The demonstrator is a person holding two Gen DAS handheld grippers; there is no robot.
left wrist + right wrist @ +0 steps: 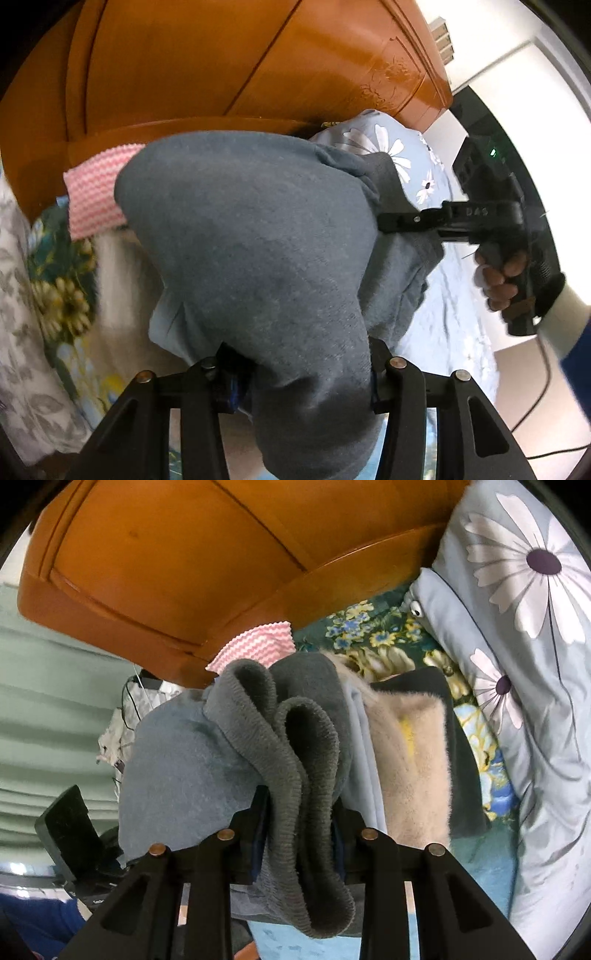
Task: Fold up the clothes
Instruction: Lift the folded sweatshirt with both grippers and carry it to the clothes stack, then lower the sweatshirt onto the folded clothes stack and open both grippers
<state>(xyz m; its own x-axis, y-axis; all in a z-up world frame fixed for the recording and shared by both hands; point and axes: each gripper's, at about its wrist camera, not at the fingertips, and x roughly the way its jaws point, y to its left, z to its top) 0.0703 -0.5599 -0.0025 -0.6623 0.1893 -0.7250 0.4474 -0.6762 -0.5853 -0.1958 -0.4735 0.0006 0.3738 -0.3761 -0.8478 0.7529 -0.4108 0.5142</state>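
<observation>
While bunched over the bed [476, 734], grey garment [258, 236] between both hand-held grippers' part-open pads: left [303, 373], right [299, 812].

Grey garment [258, 240]: soft matt fleece, slightly fuzzy nap, with a coarser ribbed knit hem [295, 775]. Behind garment, headboard [221, 66]: varnished orange wood, glossy, carved scroll detail at one corner. Wedged between garment and headboard, pink-white cloth [96, 192]: waffle-textured, matt. Right of garment, pillow [517, 627]: smooth woven cotton, daisy print, faint sheen. Just beside ribbed hem, beige piece [410, 760]: plush, furry pile. Under garment, floral sheet [369, 627]: flat printed cloth, matt. Left gripper [301, 384] and right gripper [299, 842]: matt black plastic, bright metal pins at link joints.
</observation>
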